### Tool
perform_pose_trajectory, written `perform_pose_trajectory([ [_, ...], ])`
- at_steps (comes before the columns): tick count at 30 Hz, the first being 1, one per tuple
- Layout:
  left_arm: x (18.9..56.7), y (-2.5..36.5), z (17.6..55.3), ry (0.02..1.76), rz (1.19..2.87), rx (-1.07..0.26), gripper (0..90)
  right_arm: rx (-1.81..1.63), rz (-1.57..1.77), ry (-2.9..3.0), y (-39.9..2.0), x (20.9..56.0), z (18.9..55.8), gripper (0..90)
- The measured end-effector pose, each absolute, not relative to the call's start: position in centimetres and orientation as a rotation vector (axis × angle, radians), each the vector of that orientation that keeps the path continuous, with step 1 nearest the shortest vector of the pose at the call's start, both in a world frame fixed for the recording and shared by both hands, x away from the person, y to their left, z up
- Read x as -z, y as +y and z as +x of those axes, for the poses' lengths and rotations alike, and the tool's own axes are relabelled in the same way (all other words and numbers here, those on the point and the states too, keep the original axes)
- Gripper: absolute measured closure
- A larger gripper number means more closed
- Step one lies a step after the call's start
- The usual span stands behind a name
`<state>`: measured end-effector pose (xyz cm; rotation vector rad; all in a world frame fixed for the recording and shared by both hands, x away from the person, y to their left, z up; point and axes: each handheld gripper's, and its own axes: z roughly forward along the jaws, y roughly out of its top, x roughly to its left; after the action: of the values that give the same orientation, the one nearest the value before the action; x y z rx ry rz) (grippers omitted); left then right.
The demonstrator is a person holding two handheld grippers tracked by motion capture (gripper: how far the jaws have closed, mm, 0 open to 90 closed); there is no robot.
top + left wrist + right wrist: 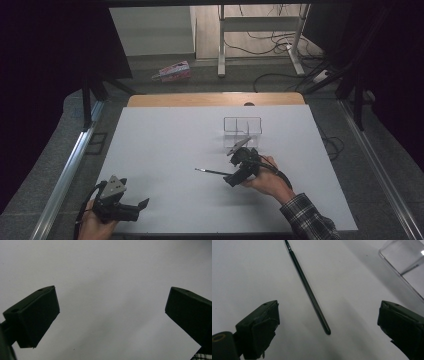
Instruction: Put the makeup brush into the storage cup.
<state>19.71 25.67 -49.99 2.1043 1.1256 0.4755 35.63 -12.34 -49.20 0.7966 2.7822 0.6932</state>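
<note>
Tongs in my right hand (328, 322) stand open just above the white table (165, 145), with the thin black brush (309, 291) lying flat between the jaws, untouched, near the clear box (242, 126). My left tongs (112, 320) are open too, holding nothing.

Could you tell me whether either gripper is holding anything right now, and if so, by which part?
Nothing is held. The right gripper is open, the thin brush lying untouched between its fingers; the left gripper is open over bare table.
</note>
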Motion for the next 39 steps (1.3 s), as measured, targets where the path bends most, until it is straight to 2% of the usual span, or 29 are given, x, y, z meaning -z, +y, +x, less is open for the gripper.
perform_pose_trajectory([
  [9, 50.0, 25.6, 19.7, 1.123, 2.11, -0.477, 0.0, -0.661, 0.701, 2.823, -10.4, 49.3, 35.9, 16.5],
  [28, 50.0, 25.6, 19.7, 1.121, 2.112, -0.476, 0.0, -0.565, 0.564, 2.886, -7.2, 49.3, 37.2, 33.4],
  [39, 50.1, 25.6, 19.7, 1.119, 2.113, -0.473, 0.0, -0.517, 0.525, 2.909, -6.8, 49.5, 37.8, 43.0],
])
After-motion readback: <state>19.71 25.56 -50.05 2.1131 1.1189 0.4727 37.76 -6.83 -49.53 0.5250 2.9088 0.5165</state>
